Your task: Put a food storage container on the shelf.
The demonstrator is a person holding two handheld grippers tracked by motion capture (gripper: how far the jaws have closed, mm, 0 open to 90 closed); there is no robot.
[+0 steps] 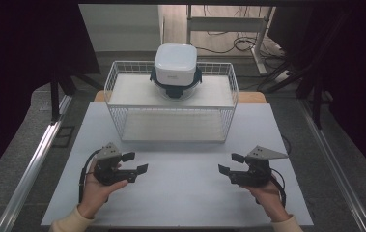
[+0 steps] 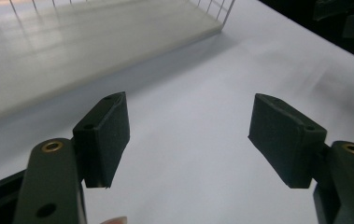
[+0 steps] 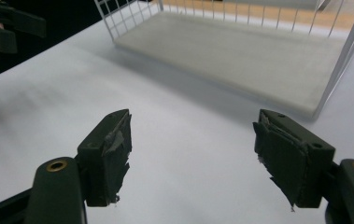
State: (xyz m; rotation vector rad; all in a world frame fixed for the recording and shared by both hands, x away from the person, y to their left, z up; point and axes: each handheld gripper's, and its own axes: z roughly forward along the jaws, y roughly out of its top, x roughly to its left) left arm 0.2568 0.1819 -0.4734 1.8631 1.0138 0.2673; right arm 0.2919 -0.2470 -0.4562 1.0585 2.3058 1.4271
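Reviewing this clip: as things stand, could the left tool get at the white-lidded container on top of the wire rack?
Probably yes. The container sits exposed on the wire rack, and nothing lies between it and the left tool, whose jaws are open and empty.

Both forearms end in pale cream sleeves [image 1: 69, 223]. The left gripper [image 1: 135, 163] and right gripper [image 1: 231, 163] are black, each topped by a grey three-cornered plate [image 1: 265, 153] and trailing a black cable [image 1: 82, 180]. Brass-ringed screw holes [image 2: 52, 146] mark the jaw arms; the right gripper's pads [image 3: 286, 158] look frayed.
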